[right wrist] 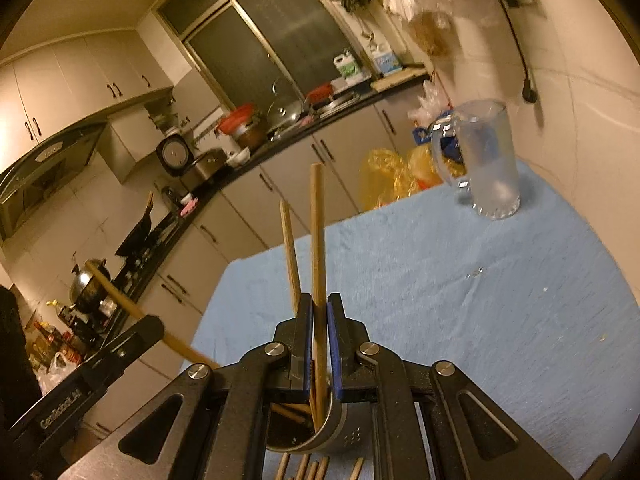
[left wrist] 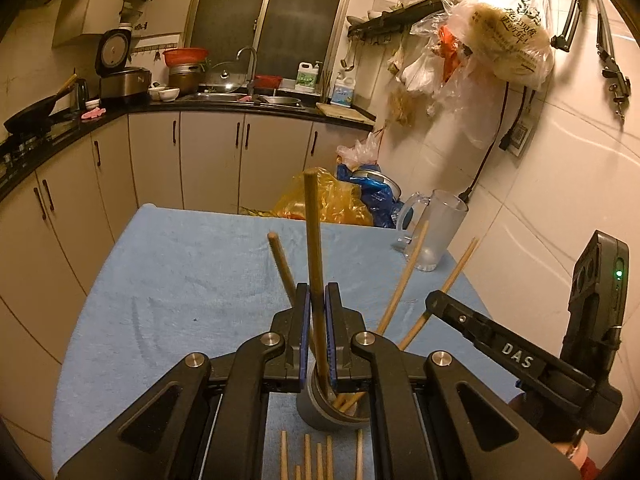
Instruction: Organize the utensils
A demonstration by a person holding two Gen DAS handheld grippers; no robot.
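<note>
Wooden chopsticks are the matter here: each gripper has its jaws clenched on one, held nearly upright over a metal holder [left wrist: 320, 408] that stands on the near part of the desk [left wrist: 192, 280], which is covered with a light blue cloth. The left gripper [left wrist: 318, 312] grips a darker chopstick [left wrist: 313, 240] whose lower end reaches down into the holder; the right gripper [right wrist: 319, 320] grips a paler chopstick [right wrist: 317, 240] the same way, its tip inside the holder's rim. More chopsticks lean in the holder [left wrist: 404, 280], splaying to the right in the left wrist view, and several loose chopsticks [left wrist: 320, 456] lie flat on the cloth just near of the holder. A frosted glass mug [left wrist: 438, 228] stands at the far right of the desk, well apart from the holder. Behind it sit yellow and blue plastic bags [left wrist: 332, 200]
</note>
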